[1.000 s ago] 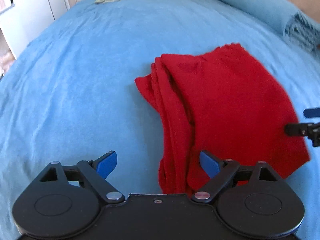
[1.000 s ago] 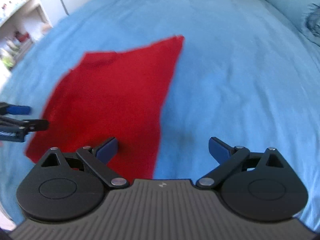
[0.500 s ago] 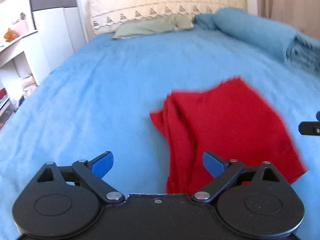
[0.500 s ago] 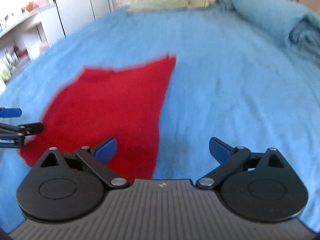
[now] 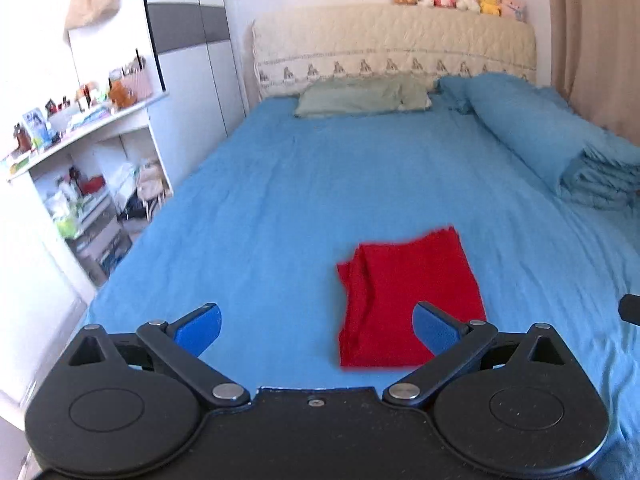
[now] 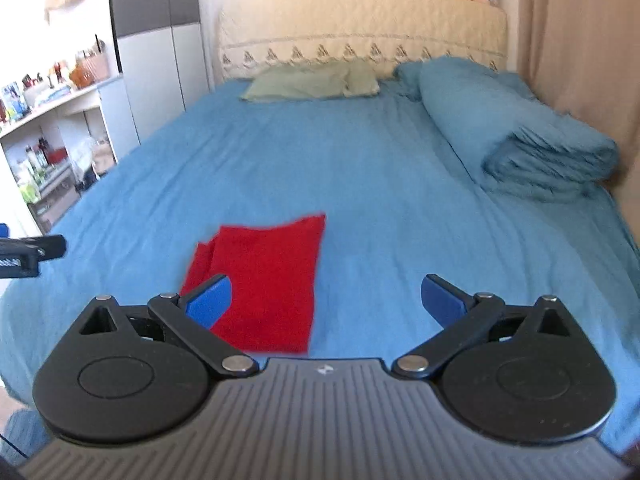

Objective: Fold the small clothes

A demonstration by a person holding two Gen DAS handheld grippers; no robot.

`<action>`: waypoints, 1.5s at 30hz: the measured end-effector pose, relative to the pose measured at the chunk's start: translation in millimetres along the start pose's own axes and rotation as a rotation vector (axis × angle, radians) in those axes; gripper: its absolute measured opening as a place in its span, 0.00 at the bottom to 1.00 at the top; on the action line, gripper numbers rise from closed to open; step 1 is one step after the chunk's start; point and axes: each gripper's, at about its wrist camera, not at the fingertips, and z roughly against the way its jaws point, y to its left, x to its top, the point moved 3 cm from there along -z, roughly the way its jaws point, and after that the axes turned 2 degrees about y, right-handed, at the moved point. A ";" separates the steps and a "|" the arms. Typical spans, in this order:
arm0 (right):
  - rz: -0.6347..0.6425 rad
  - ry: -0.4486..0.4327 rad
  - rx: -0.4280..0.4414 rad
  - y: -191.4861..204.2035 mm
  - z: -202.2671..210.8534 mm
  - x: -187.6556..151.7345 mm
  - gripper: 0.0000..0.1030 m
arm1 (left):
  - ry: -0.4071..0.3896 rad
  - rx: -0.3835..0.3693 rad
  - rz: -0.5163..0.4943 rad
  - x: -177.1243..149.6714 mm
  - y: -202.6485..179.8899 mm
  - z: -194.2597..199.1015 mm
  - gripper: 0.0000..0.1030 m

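The left gripper [image 5: 316, 326] has its blue fingers [image 5: 198, 324] spread as wide as they go; they have just been opening further, and nothing lies between them. They touch nothing and hang above the bed [image 5: 320, 184]. The right gripper [image 6: 326, 302] likewise has its fingers [image 6: 210, 300] wide apart, empty and clear of the sheet.

The red cloth [image 5: 404, 300] lies folded flat on the blue sheet, at about 1 o'clock from the left gripper and at 11 o'clock from the right [image 6: 264, 284]. Its long axis runs from the near edge of the bed toward the headboard [image 5: 394, 46]. The stacked, wrinkled fold edges sit along its left side; the right side is smooth.

In each view a fingertip covers part of the cloth's near end, and the cloth's outline is blurred. From the left camera only a dark tip of the right gripper shows at 3 o'clock, cut by the frame. From the right camera the left gripper shows at 9 o'clock, also cut off.

A rolled blue duvet [image 6: 516, 136] lies along the bed's right side, and a green pillow [image 5: 360, 98] at the head.
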 end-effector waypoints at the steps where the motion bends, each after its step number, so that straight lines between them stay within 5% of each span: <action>1: -0.003 0.018 -0.006 -0.3 7.6 -6.7 1.00 | 0.016 -0.004 -0.001 -8.9 -0.4 4.4 1.00; 7: -0.031 0.110 -0.053 1.2 40.2 -52.7 1.00 | 0.107 -0.055 0.023 -52.8 2.8 14.6 1.00; 15: -0.028 0.144 -0.094 17.5 43.2 -81.1 1.00 | 0.098 -0.069 -0.007 -64.9 -5.9 26.5 1.00; 45: -0.052 0.139 -0.106 25.2 47.9 -79.7 1.00 | 0.047 -0.057 0.011 -61.4 3.5 33.6 1.00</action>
